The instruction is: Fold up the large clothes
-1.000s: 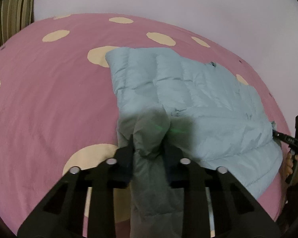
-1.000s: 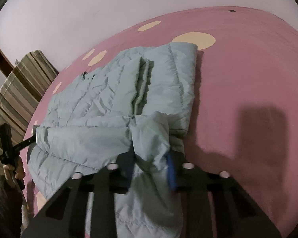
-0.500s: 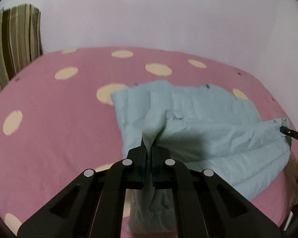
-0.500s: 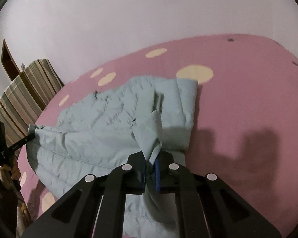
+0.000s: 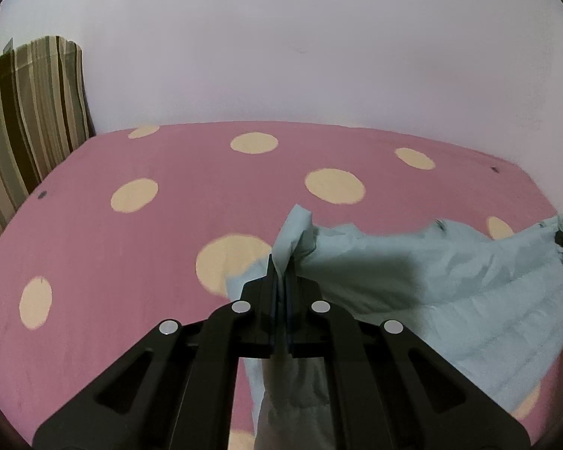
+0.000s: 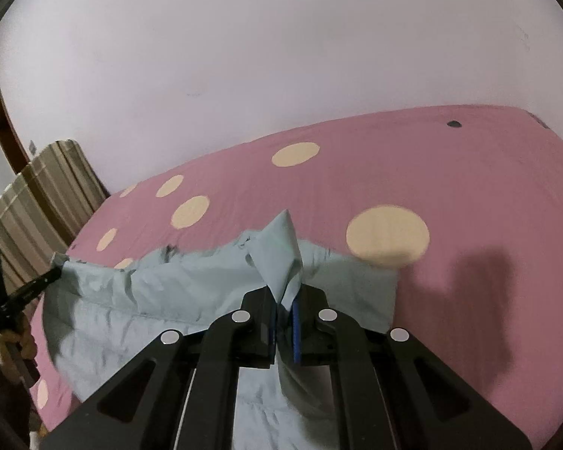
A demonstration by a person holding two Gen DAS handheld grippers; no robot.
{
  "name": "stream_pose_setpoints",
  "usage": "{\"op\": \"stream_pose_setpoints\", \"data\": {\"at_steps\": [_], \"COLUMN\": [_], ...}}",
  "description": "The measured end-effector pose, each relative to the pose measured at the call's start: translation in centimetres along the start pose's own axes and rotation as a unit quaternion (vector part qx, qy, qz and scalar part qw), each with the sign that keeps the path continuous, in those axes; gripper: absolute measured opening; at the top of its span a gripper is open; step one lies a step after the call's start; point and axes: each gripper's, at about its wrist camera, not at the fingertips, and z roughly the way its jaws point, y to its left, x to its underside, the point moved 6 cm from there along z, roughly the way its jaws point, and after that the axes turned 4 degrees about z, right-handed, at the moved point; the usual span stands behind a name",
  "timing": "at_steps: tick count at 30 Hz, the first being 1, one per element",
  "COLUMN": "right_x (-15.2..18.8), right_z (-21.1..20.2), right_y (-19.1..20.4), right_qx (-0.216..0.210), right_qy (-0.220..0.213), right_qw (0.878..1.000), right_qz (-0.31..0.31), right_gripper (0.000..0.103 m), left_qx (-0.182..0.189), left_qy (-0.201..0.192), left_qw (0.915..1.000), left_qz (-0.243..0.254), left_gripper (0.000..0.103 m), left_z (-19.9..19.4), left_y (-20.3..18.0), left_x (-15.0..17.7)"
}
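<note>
Pink spotted bed (image 5: 131,255) carries a blue jacket (image 5: 469,285); left gripper (image 5: 280,292) and right gripper (image 6: 283,300) each clamp its fabric, lower folds hidden.

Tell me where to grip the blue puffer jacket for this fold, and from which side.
Grip the jacket at the two ends of its near edge, coming from the near side of the bed. The left hand-held gripper and right hand-held gripper each pinch a bunched corner, and the edge hangs between them, so it should lift evenly.
</note>
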Motion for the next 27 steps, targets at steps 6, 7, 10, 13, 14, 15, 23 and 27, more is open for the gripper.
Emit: {"op": "stream_pose_setpoints", "data": {"at_steps": [6, 7, 10, 13, 14, 15, 23, 27], "right_x": [-1.9, -1.9, -1.1, 0.1, 0.6, 1.1, 2.7, 3.0], "right_z": [5.8, 7.1, 10.1, 12.6, 13.3, 13.8, 15.5, 15.6], "right_y": [-0.6, -0.8, -1.4, -2.8, -3.3, -3.7, -4.8, -4.9], "right_qx": [0.016, 0.022, 0.040, 0.055, 0.056, 0.055, 0.065, 0.065], "right_qy": [0.029, 0.037, 0.061, 0.087, 0.096, 0.102, 0.110, 0.093], "right_qw": [0.999, 0.999, 0.997, 0.995, 0.994, 0.993, 0.992, 0.993], "right_qz": [0.008, 0.007, 0.006, 0.015, 0.021, 0.028, 0.026, 0.026], "right_gripper": [0.005, 0.005, 0.005, 0.005, 0.005, 0.005, 0.006, 0.004], "left_qx": [-0.043, -0.048, -0.063, -0.076, -0.078, -0.078, -0.087, -0.094], "left_qy": [0.037, 0.045, 0.066, 0.089, 0.098, 0.103, 0.121, 0.109], "left_qw": [0.9984, 0.9978, 0.9959, 0.9931, 0.9921, 0.9916, 0.9888, 0.9896], "left_qz": [0.003, 0.002, 0.000, 0.003, 0.005, 0.005, 0.006, 0.001], "left_gripper": [0.003, 0.003, 0.002, 0.002, 0.003, 0.003, 0.003, 0.003], "left_z": [6.4, 7.6, 10.2, 12.6, 13.5, 13.9, 16.5, 17.1], "left_y": [0.1, 0.2, 0.1, 0.1, 0.1, 0.0, -0.3, -0.3], "left_x": [-1.4, -1.3, -0.7, 0.3, 0.8, 1.1, 3.0, 3.7]}}
